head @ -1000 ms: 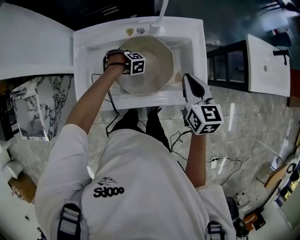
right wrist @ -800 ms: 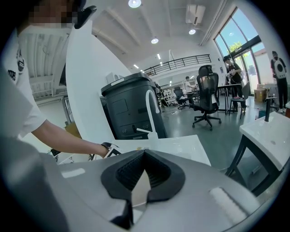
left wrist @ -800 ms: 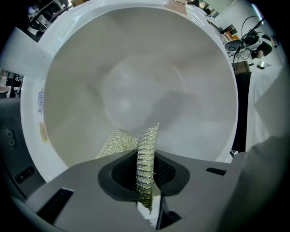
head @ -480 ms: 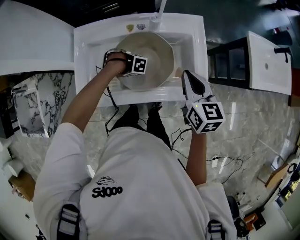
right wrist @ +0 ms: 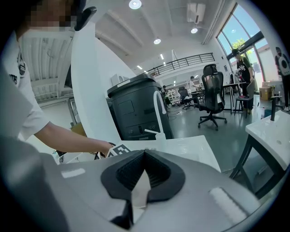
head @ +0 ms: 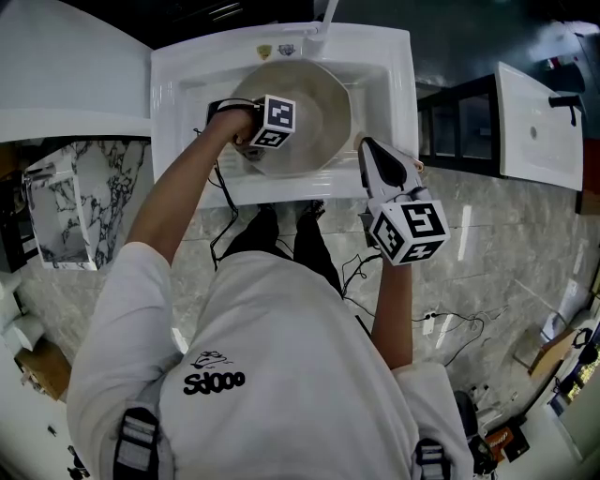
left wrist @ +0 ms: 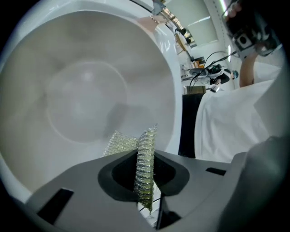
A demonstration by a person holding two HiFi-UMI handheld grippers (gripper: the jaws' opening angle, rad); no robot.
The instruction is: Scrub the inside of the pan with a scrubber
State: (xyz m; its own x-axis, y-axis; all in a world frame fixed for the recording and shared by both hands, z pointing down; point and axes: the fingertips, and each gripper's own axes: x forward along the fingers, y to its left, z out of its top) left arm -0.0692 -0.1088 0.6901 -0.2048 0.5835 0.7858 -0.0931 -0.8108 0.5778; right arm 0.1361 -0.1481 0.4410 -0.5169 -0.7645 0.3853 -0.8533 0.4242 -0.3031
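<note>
A pale round pan (head: 314, 112) lies in the white sink (head: 394, 84). My left gripper (head: 272, 133) reaches into it from the left, shut on a silvery mesh scrubber (left wrist: 144, 167). In the left gripper view the scrubber stands over the pan's smooth grey inside (left wrist: 86, 99), near its lower wall. My right gripper (head: 365, 148) is at the sink's front right corner, by the pan's right side. Its jaws are closed on a pale beige strip (right wrist: 141, 183) that looks like the pan's handle. The handle itself is mostly hidden in the head view.
A faucet (head: 323, 19) rises at the sink's back edge. A black frame (head: 459, 122) and a second white basin (head: 539, 127) stand to the right. Cables (head: 450, 328) trail over the marble floor. A white counter (head: 66, 84) lies to the left.
My left gripper has slid a little right and toward the pan's middle, its marker cube tilting. The right gripper has stayed almost still.
</note>
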